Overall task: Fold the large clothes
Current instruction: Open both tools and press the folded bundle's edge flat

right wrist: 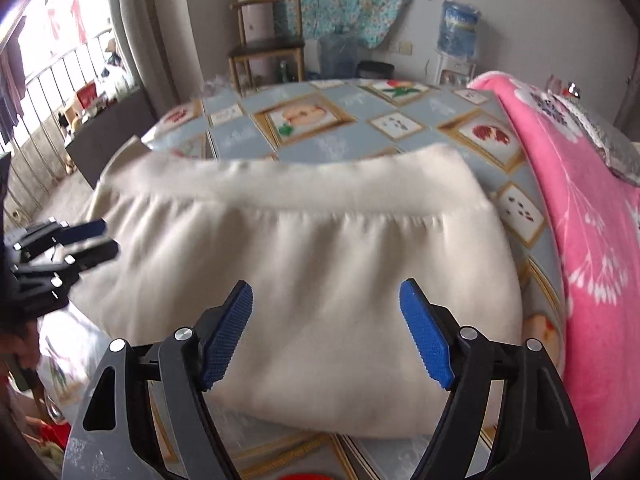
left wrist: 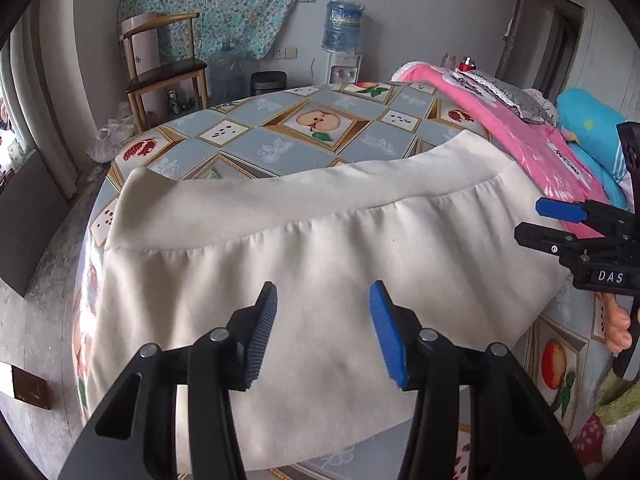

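**Cream garment down flat, both hands free**

The cream garment (left wrist: 320,248) lies spread on the counter (left wrist: 280,128), filling the middle of both views, its banded edge toward the top of the frame. It looks folded at least once, though how many layers I cannot tell. The left gripper (left wrist: 322,332) hovers above the near edge, fingers apart and empty. The right gripper (right wrist: 326,332) has spread wider fingers, nothing between them. A further fold probably remains.
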### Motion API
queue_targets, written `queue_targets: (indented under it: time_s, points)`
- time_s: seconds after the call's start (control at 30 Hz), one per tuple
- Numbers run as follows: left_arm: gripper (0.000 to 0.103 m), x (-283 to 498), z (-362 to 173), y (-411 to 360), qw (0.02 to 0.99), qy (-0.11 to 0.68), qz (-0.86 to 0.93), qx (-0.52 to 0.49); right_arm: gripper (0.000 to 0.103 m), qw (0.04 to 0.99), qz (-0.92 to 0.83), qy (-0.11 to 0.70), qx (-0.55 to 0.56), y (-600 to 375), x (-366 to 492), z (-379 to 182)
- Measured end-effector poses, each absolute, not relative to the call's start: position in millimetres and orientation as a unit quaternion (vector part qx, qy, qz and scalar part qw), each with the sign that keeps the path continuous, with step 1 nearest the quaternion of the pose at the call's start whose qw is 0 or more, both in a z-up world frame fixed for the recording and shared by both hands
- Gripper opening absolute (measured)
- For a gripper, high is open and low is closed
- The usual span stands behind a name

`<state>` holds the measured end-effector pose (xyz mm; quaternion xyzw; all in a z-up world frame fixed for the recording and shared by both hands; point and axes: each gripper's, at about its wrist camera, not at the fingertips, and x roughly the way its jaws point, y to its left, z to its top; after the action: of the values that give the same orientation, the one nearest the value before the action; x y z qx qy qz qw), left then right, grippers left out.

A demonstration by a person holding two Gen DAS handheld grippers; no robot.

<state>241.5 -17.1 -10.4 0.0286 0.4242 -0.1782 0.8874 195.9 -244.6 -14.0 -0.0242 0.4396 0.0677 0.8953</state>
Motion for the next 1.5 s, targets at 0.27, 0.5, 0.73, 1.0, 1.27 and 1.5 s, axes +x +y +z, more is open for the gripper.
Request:
queue_targets:
  time_s: [0.27,0.5,0.73,1.0,1.27,1.5]
  points:
    - [0.047,246,-36,-26,0.879,0.445,-0.170,0.019,0.074,0.873,0.058,0.478,-0.078,-237,198,-48]
    - [0.047,289,-6,-14,0.895,0.422,-0.146,0.002,0.075,0.904,0.025,0.423,-0.045,-269,250,-6]
    - [0.049,329,-30,4,0.871,0.469,-0.134,-0.062,0.076,0.883,0.027,0.468,-0.004,-290,278,-46]
    - [0.051,350,-1,21,0.892,0.438,-0.092,-0.069,0.076,0.892,0.043,0.450,0.030,-287,293,-11]
    - [0.051,357,-19,40,0.876,0.470,-0.066,-0.088,0.076,0.870,0.021,0.490,0.049,-293,287,-28]
    - [0.051,263,25,27,0.898,0.421,-0.115,-0.047,0.079,0.890,0.051,0.453,0.015,-270,182,7]
